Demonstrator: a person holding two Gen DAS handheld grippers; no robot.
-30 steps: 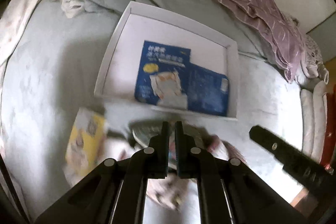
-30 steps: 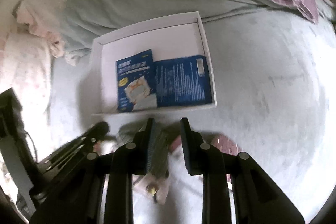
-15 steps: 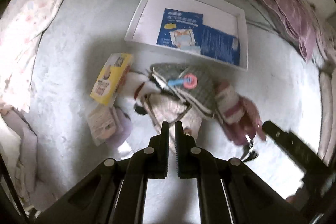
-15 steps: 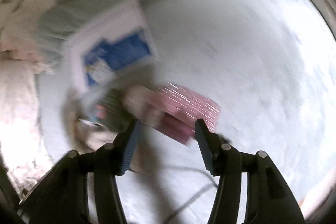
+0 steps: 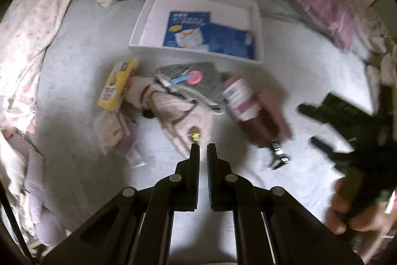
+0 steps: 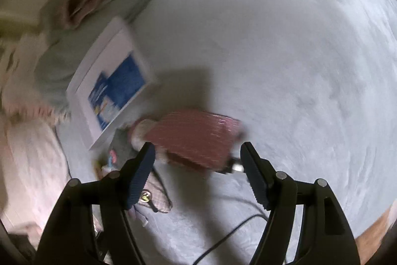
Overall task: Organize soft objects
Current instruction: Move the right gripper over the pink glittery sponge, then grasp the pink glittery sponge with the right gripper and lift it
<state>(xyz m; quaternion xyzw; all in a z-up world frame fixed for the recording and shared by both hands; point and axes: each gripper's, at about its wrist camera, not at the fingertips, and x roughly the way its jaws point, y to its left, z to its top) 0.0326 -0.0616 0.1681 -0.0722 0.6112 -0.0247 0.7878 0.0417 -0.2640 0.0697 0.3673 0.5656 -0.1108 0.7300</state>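
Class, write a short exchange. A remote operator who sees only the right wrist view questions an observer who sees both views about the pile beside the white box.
Operator: I can't see the other claw. Is it open?
Observer: No. The left claw is shut on nothing, just short of the pink checked cloth.
Operator: My picture is blurred. What's the blue thing in the white box?
Observer: Two blue packets lying flat, side by side. The left one has a picture on its front.
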